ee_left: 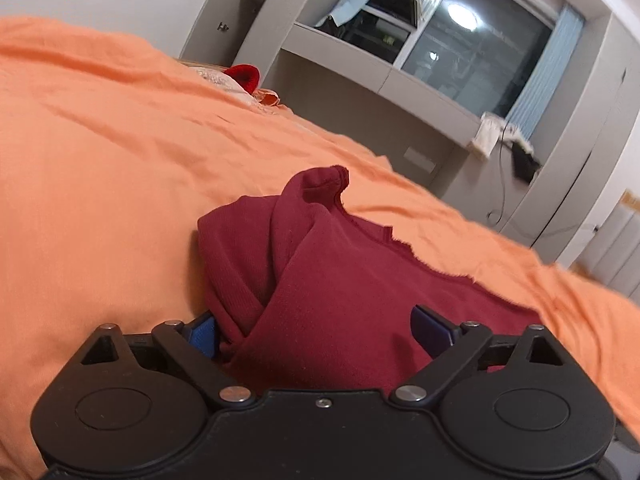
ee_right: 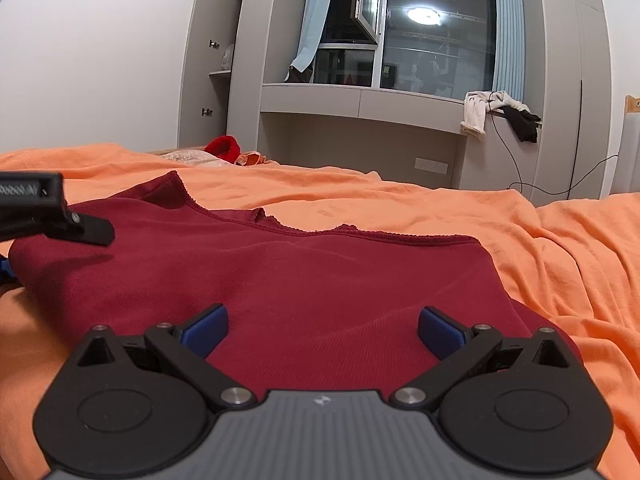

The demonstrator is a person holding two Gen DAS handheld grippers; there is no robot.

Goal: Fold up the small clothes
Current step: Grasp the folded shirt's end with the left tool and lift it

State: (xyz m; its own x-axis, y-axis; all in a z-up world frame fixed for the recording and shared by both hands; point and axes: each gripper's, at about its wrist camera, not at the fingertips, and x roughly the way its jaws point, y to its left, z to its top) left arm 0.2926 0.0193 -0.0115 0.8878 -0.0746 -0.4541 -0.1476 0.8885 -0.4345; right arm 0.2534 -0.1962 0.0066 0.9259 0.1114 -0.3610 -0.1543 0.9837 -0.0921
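Note:
A dark red garment (ee_right: 280, 280) lies spread on the orange bedsheet (ee_right: 400, 200), its scalloped far hem toward the window. In the left wrist view its left end (ee_left: 320, 272) is bunched and folded over itself. My left gripper (ee_left: 316, 330) is open, its blue pads on either side of the bunched edge, close above the cloth. My right gripper (ee_right: 322, 330) is open over the near edge of the garment, with cloth between the pads. The left gripper's black body shows at the left edge of the right wrist view (ee_right: 48, 208).
The orange sheet (ee_left: 120, 160) is wrinkled and covers the whole bed. A bright red item (ee_right: 224, 146) and a patterned pillow (ee_right: 188, 157) lie at the far side. Beyond are grey cabinets, a window and a ledge with hanging clothes (ee_right: 500, 114).

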